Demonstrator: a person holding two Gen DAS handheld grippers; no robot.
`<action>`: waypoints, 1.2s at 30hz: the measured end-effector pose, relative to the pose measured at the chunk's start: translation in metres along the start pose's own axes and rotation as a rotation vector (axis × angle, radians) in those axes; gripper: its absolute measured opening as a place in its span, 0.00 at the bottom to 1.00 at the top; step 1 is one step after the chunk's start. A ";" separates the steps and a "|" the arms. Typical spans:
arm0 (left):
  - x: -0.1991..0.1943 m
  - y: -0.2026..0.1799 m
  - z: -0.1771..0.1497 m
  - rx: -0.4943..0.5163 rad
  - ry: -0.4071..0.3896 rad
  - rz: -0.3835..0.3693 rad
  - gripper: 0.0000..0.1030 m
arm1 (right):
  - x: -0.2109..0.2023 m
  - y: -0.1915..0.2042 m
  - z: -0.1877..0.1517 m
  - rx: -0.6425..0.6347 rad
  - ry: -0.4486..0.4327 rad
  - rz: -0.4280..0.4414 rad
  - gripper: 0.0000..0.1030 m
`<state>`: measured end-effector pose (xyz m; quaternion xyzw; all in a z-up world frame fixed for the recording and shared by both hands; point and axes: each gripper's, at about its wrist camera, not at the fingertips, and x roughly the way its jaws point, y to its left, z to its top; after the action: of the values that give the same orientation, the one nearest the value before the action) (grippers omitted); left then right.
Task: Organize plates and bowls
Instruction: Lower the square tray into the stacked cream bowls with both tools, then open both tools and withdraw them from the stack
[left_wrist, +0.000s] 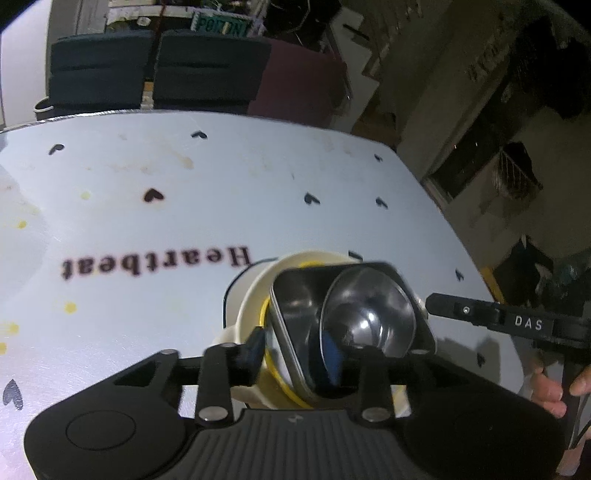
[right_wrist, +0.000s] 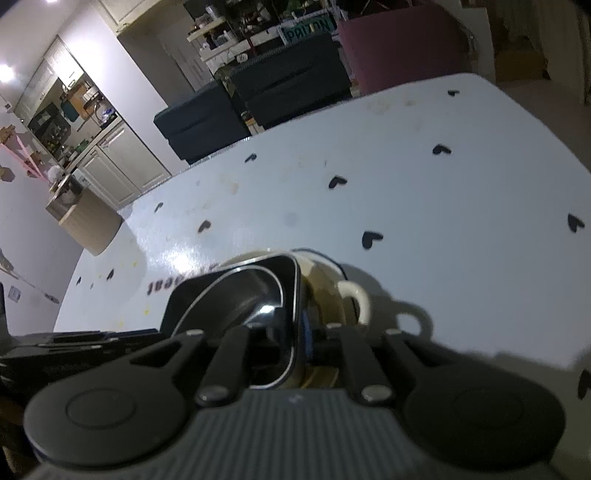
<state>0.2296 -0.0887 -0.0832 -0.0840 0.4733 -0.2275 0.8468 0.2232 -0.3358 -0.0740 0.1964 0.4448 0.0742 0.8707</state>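
Your stack sits near the right edge of the white table (left_wrist: 258, 177): a round steel bowl (left_wrist: 369, 314) inside a square steel tray (left_wrist: 295, 295), both tilted in a cream dish (left_wrist: 251, 295) with loop handles. Your left gripper (left_wrist: 299, 350) straddles the tray's rim, fingers spread and clear of it. Your right gripper (right_wrist: 291, 339) brackets the tray's opposite rim, narrowly parted; whether it pinches, I cannot tell.

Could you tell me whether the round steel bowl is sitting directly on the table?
No, the steel bowl sits inside a metal tray, nested in a cream dish.
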 end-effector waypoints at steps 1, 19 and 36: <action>-0.004 -0.001 0.001 -0.001 -0.012 0.002 0.41 | -0.002 0.000 0.001 -0.004 -0.010 -0.002 0.17; -0.078 -0.031 -0.013 0.004 -0.257 0.057 0.99 | -0.066 0.015 0.002 -0.105 -0.268 -0.019 0.62; -0.130 -0.050 -0.061 0.036 -0.398 0.059 1.00 | -0.118 0.029 -0.024 -0.249 -0.447 -0.076 0.96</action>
<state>0.1045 -0.0676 0.0006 -0.0984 0.2945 -0.1900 0.9314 0.1349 -0.3384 0.0133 0.0824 0.2359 0.0506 0.9670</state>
